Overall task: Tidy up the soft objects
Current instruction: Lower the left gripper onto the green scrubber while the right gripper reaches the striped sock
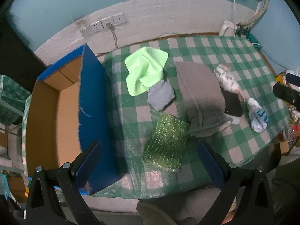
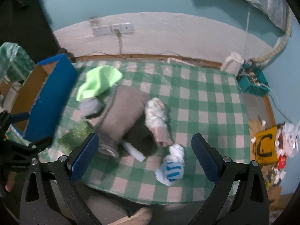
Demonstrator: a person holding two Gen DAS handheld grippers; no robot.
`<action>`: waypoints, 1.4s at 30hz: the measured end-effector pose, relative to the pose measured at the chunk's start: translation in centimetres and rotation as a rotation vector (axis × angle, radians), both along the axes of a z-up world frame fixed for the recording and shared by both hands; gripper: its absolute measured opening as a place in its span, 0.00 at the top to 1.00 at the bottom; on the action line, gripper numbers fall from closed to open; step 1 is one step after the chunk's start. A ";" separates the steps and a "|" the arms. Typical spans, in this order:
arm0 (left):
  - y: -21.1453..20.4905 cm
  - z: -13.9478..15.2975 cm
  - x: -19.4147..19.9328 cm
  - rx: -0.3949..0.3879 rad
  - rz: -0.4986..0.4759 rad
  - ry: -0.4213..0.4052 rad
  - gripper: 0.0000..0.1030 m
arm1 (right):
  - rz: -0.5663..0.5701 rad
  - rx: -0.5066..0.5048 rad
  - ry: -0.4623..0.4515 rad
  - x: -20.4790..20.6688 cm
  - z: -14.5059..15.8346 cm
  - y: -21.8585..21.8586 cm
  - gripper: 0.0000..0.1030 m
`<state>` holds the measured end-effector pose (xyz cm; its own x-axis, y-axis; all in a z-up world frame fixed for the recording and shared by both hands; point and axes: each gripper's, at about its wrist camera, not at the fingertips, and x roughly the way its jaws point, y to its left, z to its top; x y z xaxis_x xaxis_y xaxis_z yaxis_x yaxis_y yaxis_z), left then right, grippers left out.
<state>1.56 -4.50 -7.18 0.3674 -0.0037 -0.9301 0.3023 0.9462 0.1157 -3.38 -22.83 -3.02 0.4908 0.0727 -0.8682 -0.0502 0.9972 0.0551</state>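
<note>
Soft items lie on the green checked table (image 1: 234,56): a lime cloth (image 1: 144,71), a grey sock (image 1: 161,97), a taupe garment (image 1: 200,93), a black sock (image 1: 232,103), a white-and-blue sock (image 1: 257,116), a pale patterned bundle (image 1: 227,78) and a green bubble-wrap pouch (image 1: 166,142). My left gripper (image 1: 150,165) is open and empty, above the pouch. My right gripper (image 2: 144,157) is open and empty, above the black sock (image 2: 142,140) and white-and-blue sock (image 2: 171,166). The lime cloth (image 2: 98,82) and taupe garment (image 2: 121,112) lie further left.
An open blue cardboard box (image 1: 56,116) stands at the table's left end, also in the right wrist view (image 2: 48,95). A white kettle (image 1: 227,28) and teal basket (image 2: 252,82) sit at the far right corner. Wall sockets (image 1: 103,25) are behind. Clutter (image 2: 266,146) lies right.
</note>
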 end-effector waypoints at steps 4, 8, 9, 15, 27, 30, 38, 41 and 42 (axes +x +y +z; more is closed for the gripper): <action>-0.7 -1.6 0.3 0.004 -0.011 0.036 0.01 | -0.059 0.003 0.048 0.3 -1.6 -1.8 0.05; -1.1 -2.8 0.6 0.008 -0.017 0.073 0.01 | -0.098 0.012 0.095 0.4 -3.4 -3.2 0.05; -1.1 -3.1 0.7 0.007 -0.016 0.079 0.01 | -0.105 0.012 0.104 0.5 -3.7 -3.4 0.05; -1.5 -4.4 0.9 0.024 -0.015 0.112 0.01 | -0.133 0.019 0.160 0.6 -6.0 -4.5 0.05; -1.9 -7.2 1.5 0.036 -0.018 0.180 0.01 | -0.139 -0.022 0.254 1.2 -10.0 -5.1 0.05; -1.8 -7.8 1.6 0.038 -0.019 0.191 0.01 | -0.118 -0.036 0.281 1.3 -11.2 -4.7 0.09; -1.8 -8.9 2.9 0.038 -0.017 0.223 0.01 | -0.096 -0.049 0.313 1.3 -12.7 -4.7 0.21; -1.8 -9.2 3.4 0.038 -0.017 0.231 0.01 | -0.085 -0.043 0.321 1.4 -13.0 -4.6 0.27; -1.8 -9.5 2.9 0.038 -0.017 0.229 0.01 | -0.079 -0.042 0.327 1.3 -13.2 -4.5 0.29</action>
<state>4.42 -6.27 -16.64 0.1465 0.0287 -0.9888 0.3409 0.9369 0.0777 -2.04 -27.32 -16.23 0.1889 0.0066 -0.9820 0.0405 0.9991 0.0145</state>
